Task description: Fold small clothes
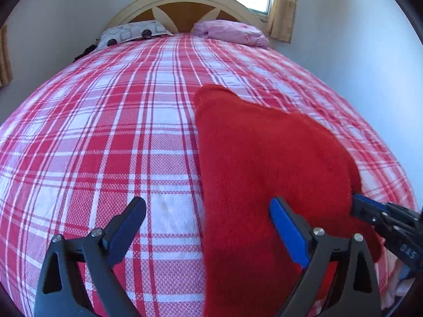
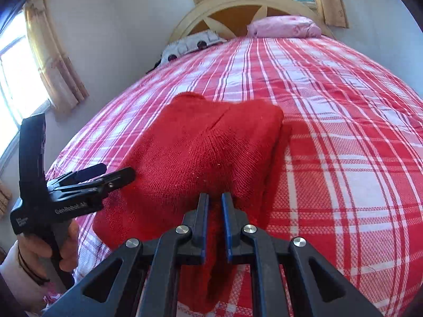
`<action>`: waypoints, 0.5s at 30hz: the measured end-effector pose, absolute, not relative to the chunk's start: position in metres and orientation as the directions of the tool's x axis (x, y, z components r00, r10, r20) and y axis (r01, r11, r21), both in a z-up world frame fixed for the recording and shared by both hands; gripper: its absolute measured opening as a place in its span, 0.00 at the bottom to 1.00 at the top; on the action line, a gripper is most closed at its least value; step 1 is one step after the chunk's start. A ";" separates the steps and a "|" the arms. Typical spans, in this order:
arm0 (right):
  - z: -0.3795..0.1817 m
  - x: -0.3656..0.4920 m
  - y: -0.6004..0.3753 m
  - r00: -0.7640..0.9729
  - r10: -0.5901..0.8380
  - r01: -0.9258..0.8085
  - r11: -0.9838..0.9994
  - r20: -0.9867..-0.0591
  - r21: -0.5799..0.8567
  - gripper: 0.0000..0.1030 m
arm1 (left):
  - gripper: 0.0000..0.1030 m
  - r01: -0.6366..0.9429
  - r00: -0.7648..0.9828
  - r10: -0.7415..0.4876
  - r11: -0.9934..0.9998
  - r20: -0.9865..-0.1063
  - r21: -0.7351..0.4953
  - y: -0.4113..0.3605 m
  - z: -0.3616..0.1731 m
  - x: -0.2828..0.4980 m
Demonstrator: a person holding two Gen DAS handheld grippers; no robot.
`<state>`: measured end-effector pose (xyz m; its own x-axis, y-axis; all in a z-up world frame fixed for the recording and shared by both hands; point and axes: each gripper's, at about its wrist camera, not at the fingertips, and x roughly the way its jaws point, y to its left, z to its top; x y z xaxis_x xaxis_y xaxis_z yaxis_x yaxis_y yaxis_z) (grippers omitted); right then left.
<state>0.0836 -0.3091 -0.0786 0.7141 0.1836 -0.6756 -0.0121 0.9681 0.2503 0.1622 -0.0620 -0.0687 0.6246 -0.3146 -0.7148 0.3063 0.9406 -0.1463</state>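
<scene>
Left hand-held gripper (image 1: 207, 215): angled downward over the near part of the bed (image 1: 105, 132), jaws spread wide and holding nothing; its right finger lies over the near left portion of the red knit garment (image 1: 264, 158), its left finger over bare plaid bedspread.

Right hand-held gripper (image 2: 215, 200): angled downward, jaws nearly together and pinching the near edge of the red knit garment (image 2: 206, 142), which is drawn up between the pads.

Garment: partly folded, on the near half of the bed, right of centre in the left wrist view.

Right wrist view only: a person's hand (image 2: 47, 248) gripping the handle of the left tool, a dark band at the wrist; a window with a curtain (image 2: 53, 60) at left.

Both views: headboard (image 1: 185, 0), patterned pillow (image 1: 132, 33), pink pillow (image 1: 232, 31).
</scene>
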 end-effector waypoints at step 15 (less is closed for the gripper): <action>-0.090 0.110 -0.273 0.733 0.298 -0.142 0.946 -0.611 0.291 0.10 | 0.56 0.328 0.533 -0.452 0.890 -0.715 -0.318 -0.068 -0.060 0.307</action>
